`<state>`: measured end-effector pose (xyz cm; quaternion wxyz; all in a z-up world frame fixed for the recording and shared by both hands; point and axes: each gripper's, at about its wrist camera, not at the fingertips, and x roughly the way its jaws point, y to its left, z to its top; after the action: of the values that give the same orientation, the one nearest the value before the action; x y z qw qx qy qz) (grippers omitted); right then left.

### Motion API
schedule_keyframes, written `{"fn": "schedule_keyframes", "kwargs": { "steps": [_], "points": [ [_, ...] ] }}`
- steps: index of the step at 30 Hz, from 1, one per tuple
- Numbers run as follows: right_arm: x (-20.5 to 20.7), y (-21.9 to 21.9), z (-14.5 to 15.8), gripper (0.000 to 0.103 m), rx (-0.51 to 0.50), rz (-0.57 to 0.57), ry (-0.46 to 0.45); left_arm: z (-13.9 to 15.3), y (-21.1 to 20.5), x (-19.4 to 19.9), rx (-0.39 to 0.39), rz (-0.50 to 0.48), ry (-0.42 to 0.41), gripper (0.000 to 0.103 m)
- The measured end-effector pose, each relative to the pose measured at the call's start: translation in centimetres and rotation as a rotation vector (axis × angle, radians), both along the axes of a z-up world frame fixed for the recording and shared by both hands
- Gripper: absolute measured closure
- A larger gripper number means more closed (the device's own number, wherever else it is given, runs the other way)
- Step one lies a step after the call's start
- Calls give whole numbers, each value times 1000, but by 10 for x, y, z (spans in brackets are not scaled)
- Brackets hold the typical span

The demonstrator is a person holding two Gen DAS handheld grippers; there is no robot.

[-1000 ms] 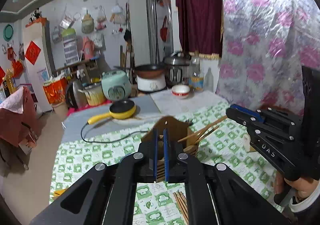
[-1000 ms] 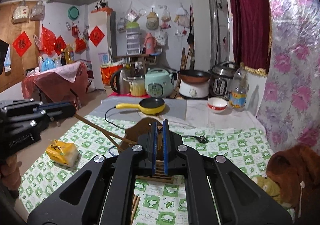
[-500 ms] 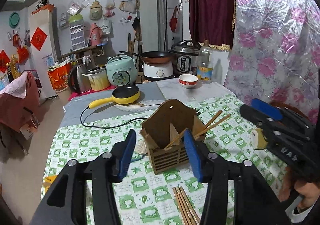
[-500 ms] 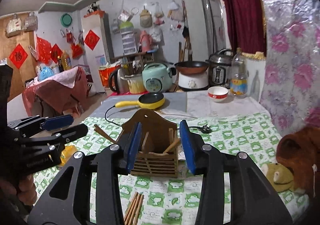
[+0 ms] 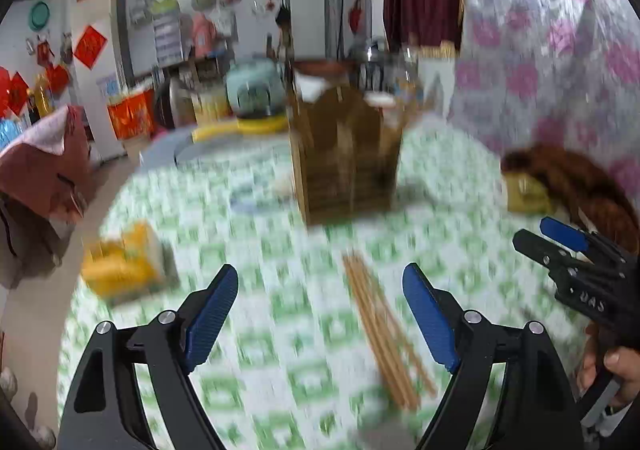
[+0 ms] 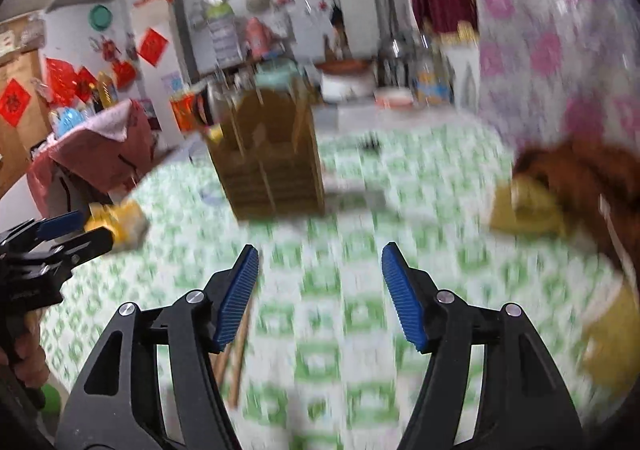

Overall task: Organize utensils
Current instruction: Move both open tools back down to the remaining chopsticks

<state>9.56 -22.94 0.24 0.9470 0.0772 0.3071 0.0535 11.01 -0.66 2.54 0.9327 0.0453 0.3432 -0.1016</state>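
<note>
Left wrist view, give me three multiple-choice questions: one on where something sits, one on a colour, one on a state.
1. Where do the loose chopsticks lie?
A. on the tablecloth, nearer than the wooden holder
B. inside the frying pan
C. on the floor

2. What colour are the pads of the left tongs?
A. red
B. blue
C. white

3. How do the left tongs stand?
A. shut on chopsticks
B. shut, empty
C. open, empty

Answers: A, they rest on the green-checked cloth; B, ribbed blue faces; C, wide gap with nothing gripped.
</note>
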Motion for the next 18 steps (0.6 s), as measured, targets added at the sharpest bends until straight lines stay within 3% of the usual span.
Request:
{"fn": "schedule_keyframes", "kwargs": {
  "steps": [4, 9, 18],
  "points": [
    [-15, 0, -33, 40, 2, 6, 84, -42, 3, -20, -10, 10, 96, 20],
    [-32, 19, -49, 40, -41, 45, 114, -80, 14, -40, -46, 37, 200, 20],
    [-46, 42, -63, 40, -73, 112, 133, -96, 11, -58, -47, 34, 245, 20]
  ]
}}
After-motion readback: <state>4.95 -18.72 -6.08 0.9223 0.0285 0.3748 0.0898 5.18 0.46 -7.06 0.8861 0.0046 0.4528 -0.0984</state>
